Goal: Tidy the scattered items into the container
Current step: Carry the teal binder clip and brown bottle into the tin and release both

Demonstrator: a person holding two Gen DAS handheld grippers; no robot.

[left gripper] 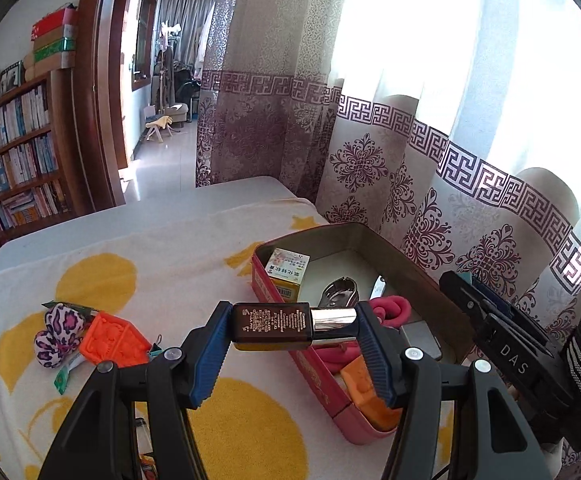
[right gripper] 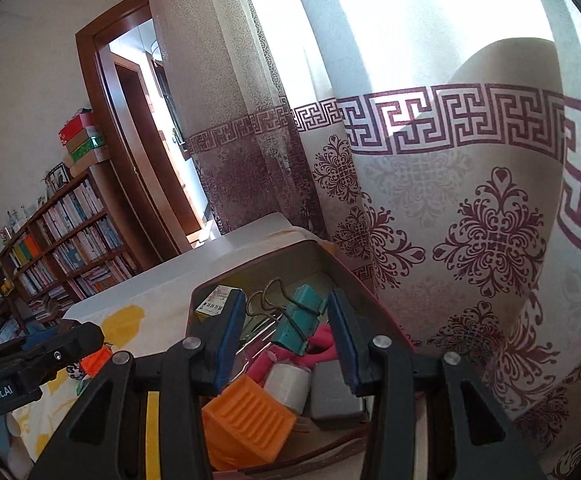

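Observation:
My left gripper [left gripper: 293,326] is shut on a dark brown bottle [left gripper: 272,326] with a silver cap, held crosswise just above the near left wall of the red tin [left gripper: 314,376]. My right gripper [right gripper: 286,334] is shut on a teal binder clip [right gripper: 299,322], which hangs over the tin's [right gripper: 250,270] inside; its wire handles point left. In the tin lie a small medicine box [left gripper: 288,270], nail clippers [left gripper: 340,290], a pink cord [left gripper: 390,308], a grey case [right gripper: 332,394], an orange block [right gripper: 246,420] and a white roll [right gripper: 288,384]. The right gripper [left gripper: 490,320] shows at the tin's right side.
On the yellow-spotted towel [left gripper: 150,280] to the left of the tin lie a leopard-print fabric piece [left gripper: 60,332], an orange moulded piece [left gripper: 114,338] and a small green clip [left gripper: 63,376]. A patterned curtain [left gripper: 410,184] hangs close behind the tin. A bookshelf [left gripper: 14,160] stands far left.

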